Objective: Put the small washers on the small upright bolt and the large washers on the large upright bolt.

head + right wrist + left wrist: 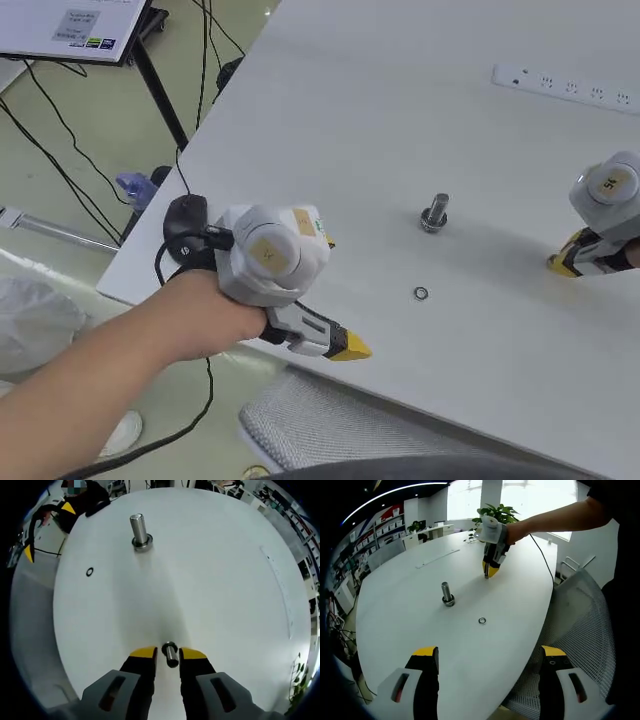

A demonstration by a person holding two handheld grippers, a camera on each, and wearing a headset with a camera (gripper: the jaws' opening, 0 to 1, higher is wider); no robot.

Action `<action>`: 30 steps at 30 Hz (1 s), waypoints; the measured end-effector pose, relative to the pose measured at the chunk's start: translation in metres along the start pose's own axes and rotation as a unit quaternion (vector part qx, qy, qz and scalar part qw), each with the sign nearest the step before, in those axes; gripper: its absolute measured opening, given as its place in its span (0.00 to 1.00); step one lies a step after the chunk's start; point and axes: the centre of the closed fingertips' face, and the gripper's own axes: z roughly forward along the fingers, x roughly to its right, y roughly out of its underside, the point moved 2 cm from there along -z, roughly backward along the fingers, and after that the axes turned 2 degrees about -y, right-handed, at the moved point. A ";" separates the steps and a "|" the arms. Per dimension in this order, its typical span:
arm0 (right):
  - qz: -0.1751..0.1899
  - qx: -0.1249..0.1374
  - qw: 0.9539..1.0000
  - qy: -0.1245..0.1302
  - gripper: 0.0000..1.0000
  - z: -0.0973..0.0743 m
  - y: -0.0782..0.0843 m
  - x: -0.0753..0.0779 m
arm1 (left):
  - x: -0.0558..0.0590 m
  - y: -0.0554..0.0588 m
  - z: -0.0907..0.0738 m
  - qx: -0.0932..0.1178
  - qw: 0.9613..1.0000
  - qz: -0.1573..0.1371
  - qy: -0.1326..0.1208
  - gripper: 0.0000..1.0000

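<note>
The large upright bolt (pixel 434 212) (pixel 446 594) (pixel 139 530) stands mid-table on the white table (pixel 380 120) with a metal ring around its foot. A small washer (pixel 421 293) (pixel 482 621) (pixel 89 572) lies flat on the table in front of it. My right gripper (pixel 562 262) (pixel 169 656) (pixel 489 571) is down at the table surface, shut on the small bolt (pixel 170 655), which stands upright between its yellow tips. My left gripper (pixel 342 297) (pixel 489 652) (pixel 48 530) hovers at the table's near edge, wide open and holding nothing.
A white power strip (pixel 565 85) lies at the far side of the table. A grey mesh chair (pixel 330 430) (pixel 580 610) sits just past the near edge under my left gripper. Cables (pixel 60 170) trail on the floor at left.
</note>
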 end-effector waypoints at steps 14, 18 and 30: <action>-0.019 0.005 1.000 0.002 0.28 -0.011 -0.007 0.002 | 0.002 0.000 -0.004 0.008 1.000 -0.002 -0.006 0.82; -0.022 0.005 1.000 -0.001 0.28 -0.017 -0.010 0.003 | 0.003 -0.001 -0.005 0.009 1.000 -0.001 -0.006 0.82; -0.047 0.014 0.999 0.001 0.28 -0.030 -0.032 -0.010 | 0.005 -0.004 -0.009 0.017 1.000 0.001 -0.010 0.82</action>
